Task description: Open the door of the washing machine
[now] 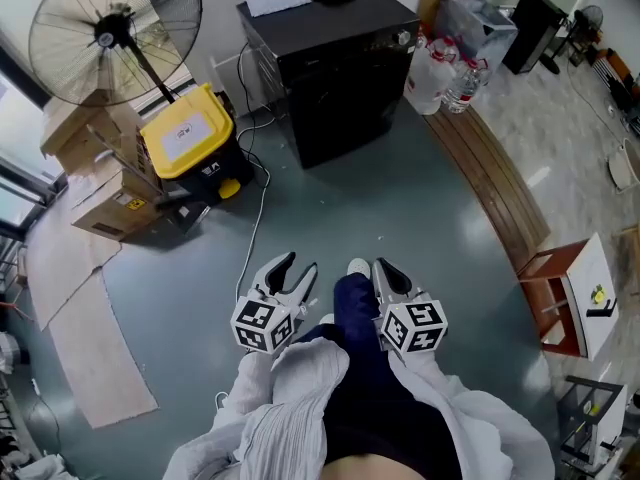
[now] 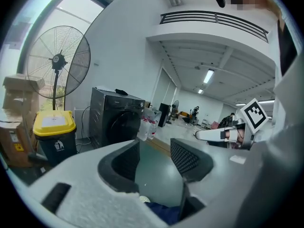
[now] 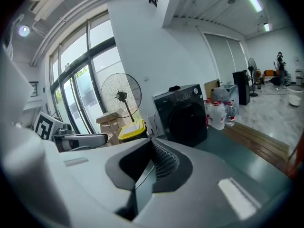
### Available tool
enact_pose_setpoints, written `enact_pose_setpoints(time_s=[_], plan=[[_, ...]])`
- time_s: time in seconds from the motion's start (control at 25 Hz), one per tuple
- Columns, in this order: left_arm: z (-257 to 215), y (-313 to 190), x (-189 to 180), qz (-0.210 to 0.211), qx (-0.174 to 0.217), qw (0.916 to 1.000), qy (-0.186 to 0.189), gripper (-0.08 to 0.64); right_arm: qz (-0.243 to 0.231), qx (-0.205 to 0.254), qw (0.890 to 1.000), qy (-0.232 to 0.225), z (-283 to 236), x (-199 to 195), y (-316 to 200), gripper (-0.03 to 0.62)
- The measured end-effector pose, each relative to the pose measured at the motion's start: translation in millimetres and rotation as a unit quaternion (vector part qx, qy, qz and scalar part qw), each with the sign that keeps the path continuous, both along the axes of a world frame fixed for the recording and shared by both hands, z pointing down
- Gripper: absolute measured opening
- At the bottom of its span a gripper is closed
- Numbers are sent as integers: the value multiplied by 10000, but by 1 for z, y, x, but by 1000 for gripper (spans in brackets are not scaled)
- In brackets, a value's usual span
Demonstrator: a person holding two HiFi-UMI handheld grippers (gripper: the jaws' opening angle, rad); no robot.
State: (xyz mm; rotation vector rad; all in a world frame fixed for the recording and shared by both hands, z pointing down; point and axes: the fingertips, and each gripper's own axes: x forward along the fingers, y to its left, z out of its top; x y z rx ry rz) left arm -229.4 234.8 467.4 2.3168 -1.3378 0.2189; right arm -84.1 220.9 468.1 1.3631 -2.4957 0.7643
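The black front-loading washing machine stands against the far wall, several steps ahead of me. Its round dark door is closed, and it shows closed in the right gripper view too. Both grippers hang low in front of the person's body, far from the machine and pointing toward it. My left gripper is open, and only green floor shows between its pads. My right gripper has its fingertips together and holds nothing.
A yellow-lidded bin, cardboard boxes and a standing fan sit left of the machine. A white cable trails over the floor. Large water bottles stand right of it, beside a wooden strip. A small red-and-white stand is at right.
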Motion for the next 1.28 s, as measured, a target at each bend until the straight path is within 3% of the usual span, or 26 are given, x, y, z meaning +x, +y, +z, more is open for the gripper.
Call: enact_pose_setpoints(time_s=[0.76,1.04,1.28], plan=[[-10,-251,27,-177,358,9992,-87,196,-291,329,9990,18,-7,32,-256,11],[21,-309,11,-222,91,9991,-349,199,-372,76,9992,98,15,29,-300,11],[57,-377,-4,67,-172,9981,-584,202,-194,-238,9994,186,42,18,-347,11]])
